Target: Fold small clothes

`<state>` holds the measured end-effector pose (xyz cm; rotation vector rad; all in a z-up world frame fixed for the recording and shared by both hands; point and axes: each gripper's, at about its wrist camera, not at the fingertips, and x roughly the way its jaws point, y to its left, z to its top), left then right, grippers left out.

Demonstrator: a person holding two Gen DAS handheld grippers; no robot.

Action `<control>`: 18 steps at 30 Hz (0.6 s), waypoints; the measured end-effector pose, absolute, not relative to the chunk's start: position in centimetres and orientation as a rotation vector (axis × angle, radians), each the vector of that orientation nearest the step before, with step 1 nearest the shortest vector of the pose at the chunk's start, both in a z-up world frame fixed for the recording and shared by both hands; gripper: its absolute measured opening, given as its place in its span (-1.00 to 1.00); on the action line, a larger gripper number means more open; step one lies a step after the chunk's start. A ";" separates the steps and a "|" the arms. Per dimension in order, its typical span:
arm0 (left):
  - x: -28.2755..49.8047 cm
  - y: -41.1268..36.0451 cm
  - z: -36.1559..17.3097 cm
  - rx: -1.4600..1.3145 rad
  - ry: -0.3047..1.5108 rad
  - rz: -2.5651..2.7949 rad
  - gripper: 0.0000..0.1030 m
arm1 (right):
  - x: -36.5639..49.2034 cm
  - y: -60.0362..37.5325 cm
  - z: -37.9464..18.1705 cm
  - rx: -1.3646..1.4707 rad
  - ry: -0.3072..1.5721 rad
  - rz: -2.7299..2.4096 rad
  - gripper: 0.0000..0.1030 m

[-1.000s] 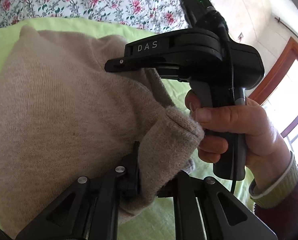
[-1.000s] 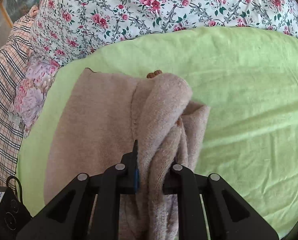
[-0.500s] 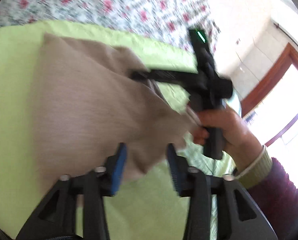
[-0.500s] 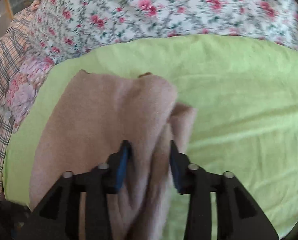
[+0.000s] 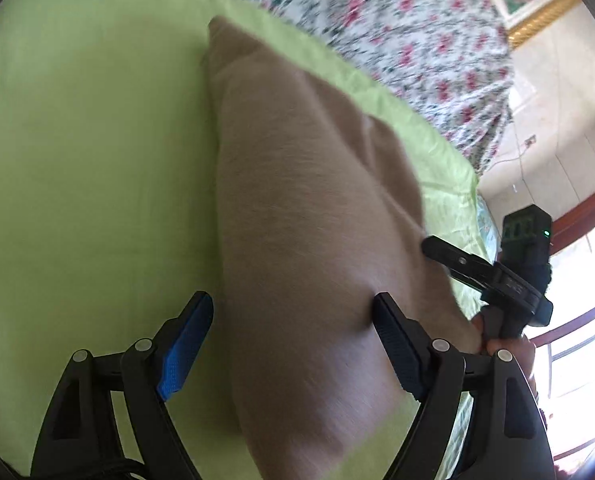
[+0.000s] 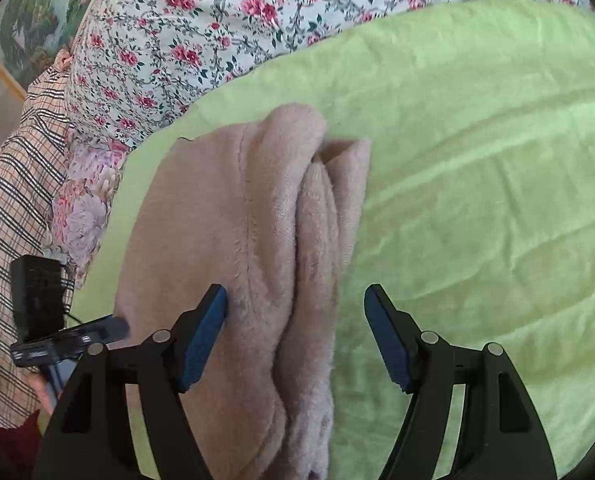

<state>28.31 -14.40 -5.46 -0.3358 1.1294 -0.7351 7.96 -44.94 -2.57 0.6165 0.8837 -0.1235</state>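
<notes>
A beige knit garment [image 5: 305, 208] lies folded lengthwise on the green sheet [image 5: 89, 152]. It also shows in the right wrist view [image 6: 233, 232], with folded layers bunched along its right edge. My left gripper [image 5: 293, 320] is open, its fingers wide apart over the near end of the garment, holding nothing. My right gripper [image 6: 295, 312] is open above the garment's bunched edge, holding nothing. The right gripper also shows at the right of the left wrist view [image 5: 433, 246], and the left gripper shows at the left of the right wrist view [image 6: 113, 326].
A floral quilt [image 6: 201, 36] lies behind the green sheet [image 6: 477, 184]. A plaid cloth [image 6: 13, 184] lies at the left. A wall and a wooden window frame [image 5: 577, 216] stand at the right of the left wrist view.
Both grippers opened and let go of the beige garment, which now lies on the sheet. Both grippers pulled back from each other.
</notes>
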 end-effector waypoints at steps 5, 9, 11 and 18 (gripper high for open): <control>29.9 -14.8 -7.4 -0.367 1.131 -0.785 0.61 | 9.3 -45.4 -5.2 0.749 0.905 -0.077 0.34; 29.3 -14.6 -6.9 -0.352 1.105 -0.852 -0.12 | 9.6 -43.5 -4.1 0.706 0.900 -0.085 -0.24; 28.6 -14.0 -5.9 -0.340 1.083 -0.853 -0.22 | 9.3 -41.9 -2.6 0.687 0.862 -0.070 -0.30; 22.6 -4.3 -1.4 -0.322 1.001 -0.817 -0.23 | 8.8 -33.4 -0.9 0.685 0.817 0.108 -0.35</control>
